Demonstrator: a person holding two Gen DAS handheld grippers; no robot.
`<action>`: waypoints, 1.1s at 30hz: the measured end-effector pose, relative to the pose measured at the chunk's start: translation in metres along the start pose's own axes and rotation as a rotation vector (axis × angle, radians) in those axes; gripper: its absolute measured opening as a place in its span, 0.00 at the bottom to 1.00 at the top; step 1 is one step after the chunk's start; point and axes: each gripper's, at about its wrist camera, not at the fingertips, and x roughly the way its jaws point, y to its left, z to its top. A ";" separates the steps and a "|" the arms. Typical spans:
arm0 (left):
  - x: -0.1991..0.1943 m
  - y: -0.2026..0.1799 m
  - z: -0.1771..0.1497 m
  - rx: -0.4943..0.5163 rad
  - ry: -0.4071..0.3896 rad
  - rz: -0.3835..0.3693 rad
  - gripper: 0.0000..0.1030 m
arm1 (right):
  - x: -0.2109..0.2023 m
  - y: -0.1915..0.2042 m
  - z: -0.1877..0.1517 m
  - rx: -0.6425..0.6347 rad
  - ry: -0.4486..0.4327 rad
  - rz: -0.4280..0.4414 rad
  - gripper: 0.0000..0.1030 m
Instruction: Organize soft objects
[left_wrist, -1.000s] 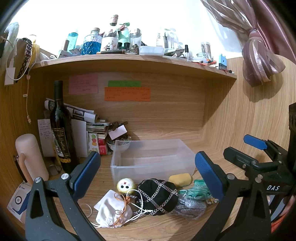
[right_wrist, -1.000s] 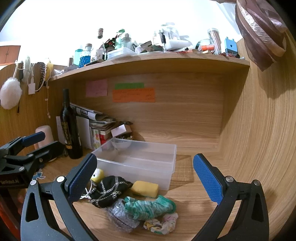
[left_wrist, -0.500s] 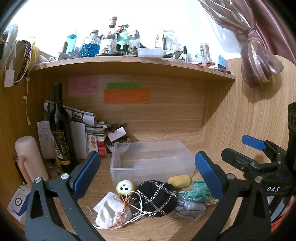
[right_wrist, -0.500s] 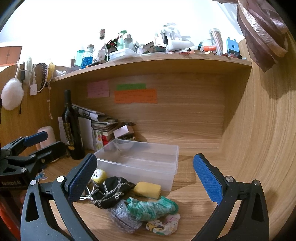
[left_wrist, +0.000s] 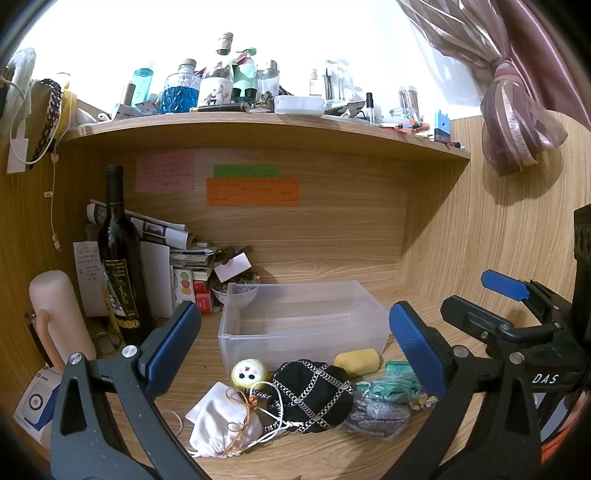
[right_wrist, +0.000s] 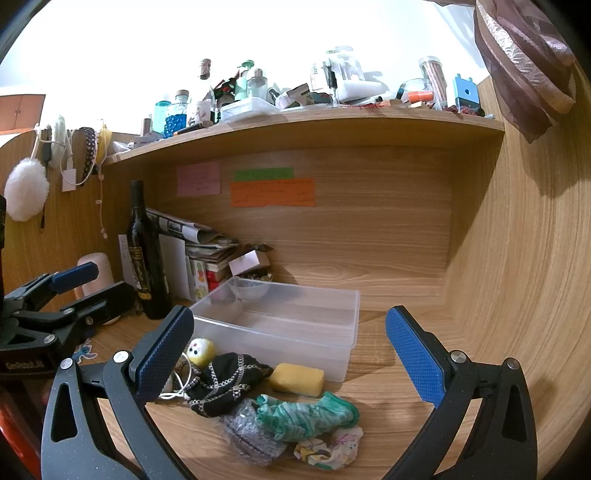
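On the desk (left_wrist: 424, 295), before the clear box (left_wrist: 303, 325), the soft things lie as a second ago: pouch (left_wrist: 221, 421), black cap (left_wrist: 314, 395), sponge (right_wrist: 297, 378), green sock (right_wrist: 306, 415). Both claws, left (left_wrist: 295, 347) and right (right_wrist: 290, 350), hover wide apart and hold nothing; sorting is not begun.

Blown-out white glare above, sharp focus, fisheye bending at edges.

Between the left jaws, a clear plastic bin (left_wrist: 303, 325) sits farthest on the wooden table (left_wrist: 413, 458). Nearer lie a yellow sponge block (left_wrist: 356, 362), a black chain-trimmed cap (left_wrist: 314, 397) and, leftmost, a white drawstring pouch (left_wrist: 221, 421). A dark wine bottle (left_wrist: 120, 266) stands beyond the left jaw.
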 end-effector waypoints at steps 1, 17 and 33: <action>0.000 0.000 0.000 0.000 0.001 -0.002 1.00 | 0.000 0.000 0.000 0.001 -0.001 0.001 1.00; 0.000 0.001 0.001 -0.006 -0.001 -0.005 1.00 | 0.000 -0.002 -0.001 0.015 -0.001 0.015 1.00; 0.018 0.019 -0.006 -0.049 0.062 -0.029 0.98 | 0.008 -0.008 -0.006 0.018 0.004 0.041 1.00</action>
